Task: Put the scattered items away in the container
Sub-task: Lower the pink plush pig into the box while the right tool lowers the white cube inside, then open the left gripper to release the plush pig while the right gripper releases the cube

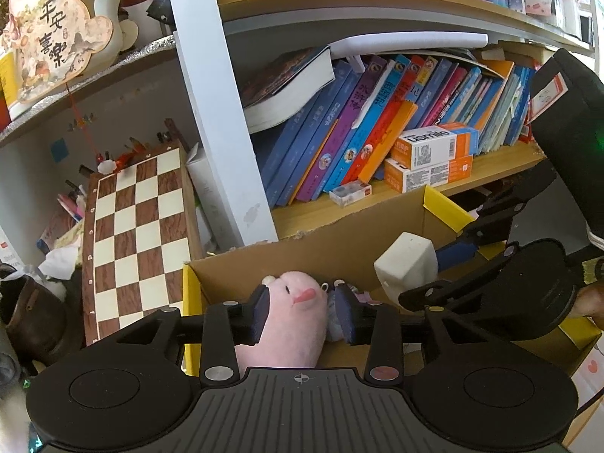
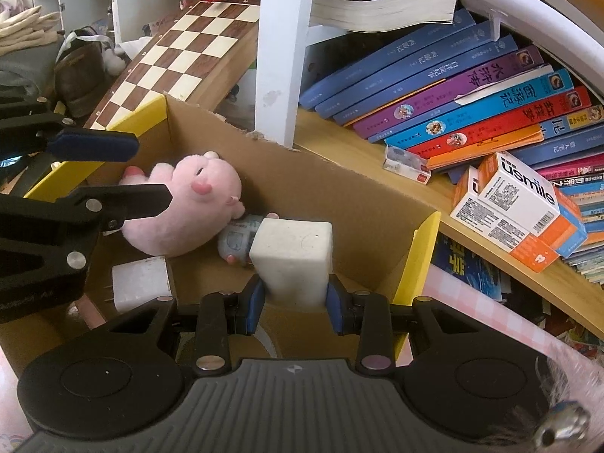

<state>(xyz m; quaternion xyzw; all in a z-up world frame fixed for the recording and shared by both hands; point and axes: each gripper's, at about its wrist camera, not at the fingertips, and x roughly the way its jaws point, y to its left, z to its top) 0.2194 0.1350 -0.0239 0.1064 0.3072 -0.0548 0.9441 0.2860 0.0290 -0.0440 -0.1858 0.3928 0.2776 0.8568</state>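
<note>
The white block [image 2: 290, 256], judged stiff and light, is clamped at its lower sides by the right gripper [image 2: 292, 302] above the cardboard box [image 2: 339, 204]; the soft pink plush [image 1: 290, 317] sits between the left gripper's [image 1: 302, 313] slackened pads.

The plush toy [image 2: 181, 207] is pink. The block [image 2: 292, 255] is off-white. The cardboard box [image 2: 321, 188] is brown inside with yellow flap edges. The chessboard [image 1: 139, 241] carries brown and cream squares (wood-grain dark squares). The book spines [image 2: 472, 105] are blue, purple and red. The small carton [image 2: 517, 207] is white and orange.
</note>
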